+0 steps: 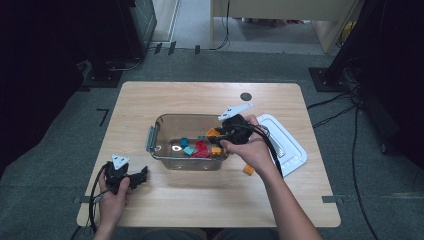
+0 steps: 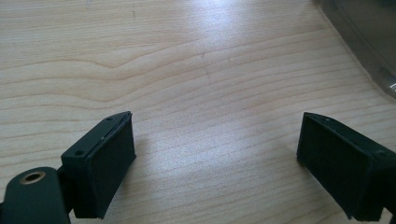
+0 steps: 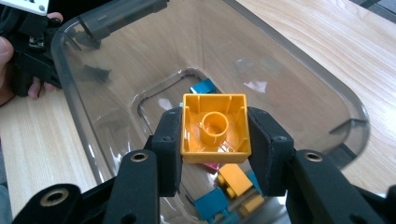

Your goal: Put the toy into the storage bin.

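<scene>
Between the right tool [image 3: 215, 140] pads, an orange brick [image 3: 215, 128] is clamped.
Below it, the clear bin [image 3: 299, 60] is seen; the left tool [image 2: 215, 163] is held released over the counter [image 2: 187, 56].

Plastic on pale wood

The tabletop [image 1: 200, 200] is light wood grain with a soft sheen; the bin [image 3: 303, 70] is clear, glossy plastic (reflections streak its walls). The yellow brick [image 3: 215, 128] is smooth, shiny plastic, held between the matt black pads of the right hand-held gripper [image 3: 215, 154]; the lid [image 1: 290, 145] looks white plastic.
</scene>
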A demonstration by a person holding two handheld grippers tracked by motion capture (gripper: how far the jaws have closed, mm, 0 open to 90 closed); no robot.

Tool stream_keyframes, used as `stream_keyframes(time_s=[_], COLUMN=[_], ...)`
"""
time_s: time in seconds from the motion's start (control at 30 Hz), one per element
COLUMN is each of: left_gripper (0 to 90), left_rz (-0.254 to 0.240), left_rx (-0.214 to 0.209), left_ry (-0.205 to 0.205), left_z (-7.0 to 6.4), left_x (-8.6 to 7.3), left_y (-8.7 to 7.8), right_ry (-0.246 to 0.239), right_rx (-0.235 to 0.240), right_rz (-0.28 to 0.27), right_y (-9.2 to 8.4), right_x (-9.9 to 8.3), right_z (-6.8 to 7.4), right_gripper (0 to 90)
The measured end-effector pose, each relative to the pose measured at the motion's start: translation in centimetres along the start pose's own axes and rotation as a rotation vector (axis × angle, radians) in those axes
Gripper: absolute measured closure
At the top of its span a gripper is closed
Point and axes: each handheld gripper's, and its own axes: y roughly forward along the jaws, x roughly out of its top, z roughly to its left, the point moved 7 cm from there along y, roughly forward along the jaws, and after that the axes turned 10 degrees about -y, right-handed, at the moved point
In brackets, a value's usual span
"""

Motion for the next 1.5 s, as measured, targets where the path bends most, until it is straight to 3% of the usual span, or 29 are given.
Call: stream_keyframes(time_s=[0.4, 0.57, 1.17, 1.5], left_gripper=[11.1, 11.1, 11.1, 11.1], left_rz=[0.000, 0.000, 0.000, 0.000], left_rx=[0.000, 0.000, 0.000, 0.000], left_ry=[0.000, 0.000, 0.000, 0.000], left_z=[0.0, 0.0, 0.0, 0.0], left_x=[0.0, 0.0, 0.0, 0.0], left_y=[0.0, 0.0, 0.0, 0.0], right_ry=[0.004, -0.002, 0.017, 0.043], right_rx=[0.005, 0.016, -0.036, -0.057], right_rz=[0.058, 0.049, 0.000, -0.017], right_y=[2.3, 2.4, -0.5, -1.9], right_x=[-0.1, 0.1, -0.4, -1.7], right_z=[0.0, 0.3, 0.1, 0.1], right_gripper=[59.2, 51.4, 33.8, 23.8])
